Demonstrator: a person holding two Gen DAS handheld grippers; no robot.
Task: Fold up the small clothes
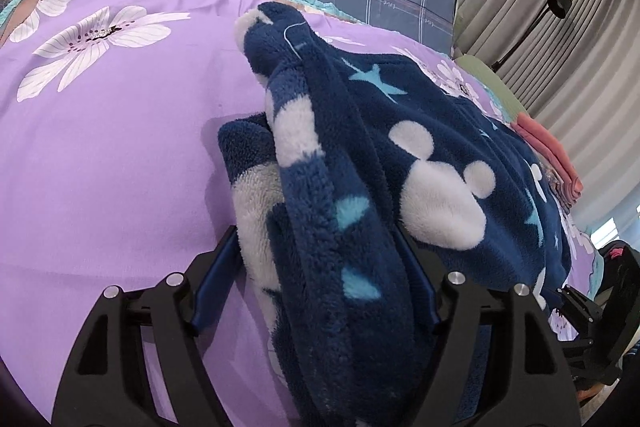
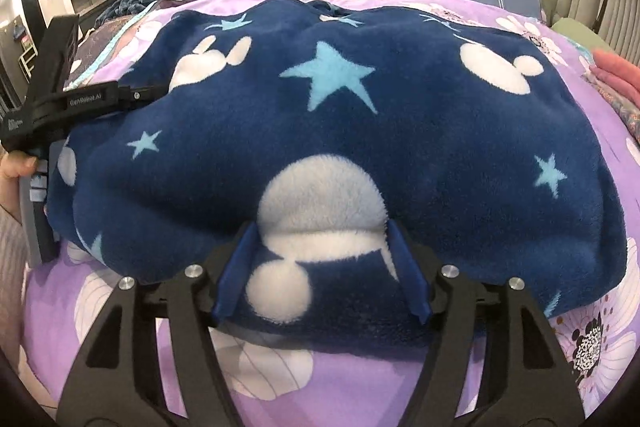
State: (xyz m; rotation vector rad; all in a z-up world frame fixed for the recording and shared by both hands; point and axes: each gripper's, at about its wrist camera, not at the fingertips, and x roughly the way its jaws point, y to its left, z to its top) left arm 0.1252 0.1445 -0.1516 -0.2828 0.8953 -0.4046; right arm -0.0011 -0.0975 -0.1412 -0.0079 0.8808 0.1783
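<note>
On the bed (image 2: pixel 120 311), blue fleece (image 2: pixel 360 131) lies bunched. Left claw (image 1: pixel 316 291) and right claw (image 2: pixel 320 271) both wide, fleece between fingers, not pinched.

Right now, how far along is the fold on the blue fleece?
Done: the navy fleece garment lies doubled over on the purple bedspread, and folded pink clothes sit stacked at its edge. In hand: left gripper and right gripper both straddle thick fleece edges, jaws wide. Left: flattening the bunched end, stacking it.

Soft even daylight, sharp focus, strong fisheye bending at edges.
</note>
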